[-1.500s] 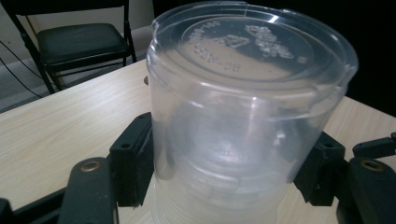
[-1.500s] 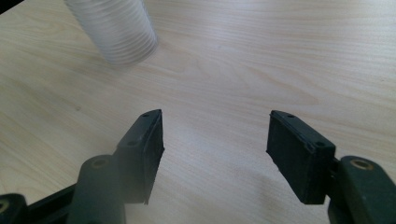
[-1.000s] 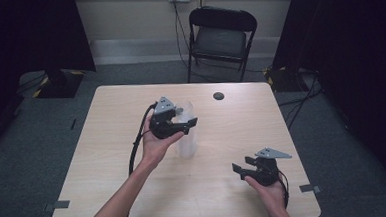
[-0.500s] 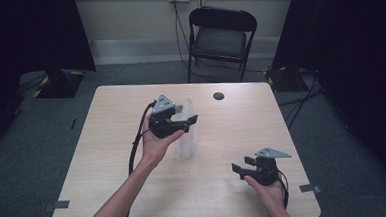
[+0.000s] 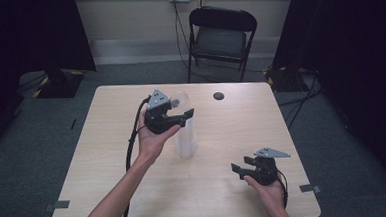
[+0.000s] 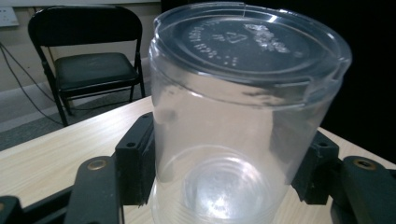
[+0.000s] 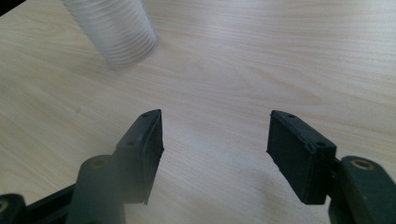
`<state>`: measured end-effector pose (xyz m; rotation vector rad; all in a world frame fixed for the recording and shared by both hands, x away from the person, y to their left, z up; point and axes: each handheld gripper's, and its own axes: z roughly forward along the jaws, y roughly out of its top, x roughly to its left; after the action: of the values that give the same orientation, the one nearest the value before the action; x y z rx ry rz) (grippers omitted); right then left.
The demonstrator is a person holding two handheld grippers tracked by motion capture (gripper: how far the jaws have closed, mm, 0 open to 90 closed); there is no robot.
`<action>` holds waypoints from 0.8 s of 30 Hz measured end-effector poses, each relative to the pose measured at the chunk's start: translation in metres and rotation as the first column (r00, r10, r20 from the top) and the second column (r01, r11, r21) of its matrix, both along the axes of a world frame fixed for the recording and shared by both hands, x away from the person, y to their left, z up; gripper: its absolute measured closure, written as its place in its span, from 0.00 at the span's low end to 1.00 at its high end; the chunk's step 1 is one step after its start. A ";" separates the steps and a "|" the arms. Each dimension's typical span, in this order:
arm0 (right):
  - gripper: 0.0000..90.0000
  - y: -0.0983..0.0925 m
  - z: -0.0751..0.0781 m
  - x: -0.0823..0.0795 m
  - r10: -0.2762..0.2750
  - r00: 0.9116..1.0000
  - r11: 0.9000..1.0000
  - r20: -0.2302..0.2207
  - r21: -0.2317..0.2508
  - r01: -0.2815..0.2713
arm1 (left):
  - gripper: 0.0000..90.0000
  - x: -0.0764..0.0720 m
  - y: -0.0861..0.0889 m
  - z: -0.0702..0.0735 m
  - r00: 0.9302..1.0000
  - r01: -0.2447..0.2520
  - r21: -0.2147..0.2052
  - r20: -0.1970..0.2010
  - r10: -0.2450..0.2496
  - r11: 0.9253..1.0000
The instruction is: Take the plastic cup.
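On the left half of the desk, the left gripper has just been closing its jaws around the upper part of a tall stack of clear plastic cups that stands upright near the middle; in the left gripper view the pads sit against both sides of the top cup's wall, so the gripper looks pinched on the stack. The top cup carries a flat clear lid and appears empty, with nothing but the nested cup bottoms visible through it. The thin wall could buckle if the squeeze goes on, and that would pop the lid or jam the top cup into the one below. A pull upward might also drag several nested cups along, or tip the tall stack, since nothing steadies its base. Further back sits a small dark round object, well apart from the cups; what it is cannot be told. On the right, the right gripper rests low near the desk's front edge, jaws spread wide with only bare wood between them.
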<state>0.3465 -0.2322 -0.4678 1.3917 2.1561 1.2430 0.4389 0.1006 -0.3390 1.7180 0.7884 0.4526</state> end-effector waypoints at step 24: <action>0.39 0.001 0.003 -0.002 0.010 1.000 1.000 0.008 0.001 -0.010 | 0.41 -0.010 0.022 0.023 1.000 -0.007 -0.041 0.019 0.008 0.999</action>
<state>0.3443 -0.2312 -0.4653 1.3760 2.1604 1.2518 0.4286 0.1230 -0.3159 1.6710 0.7857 0.4543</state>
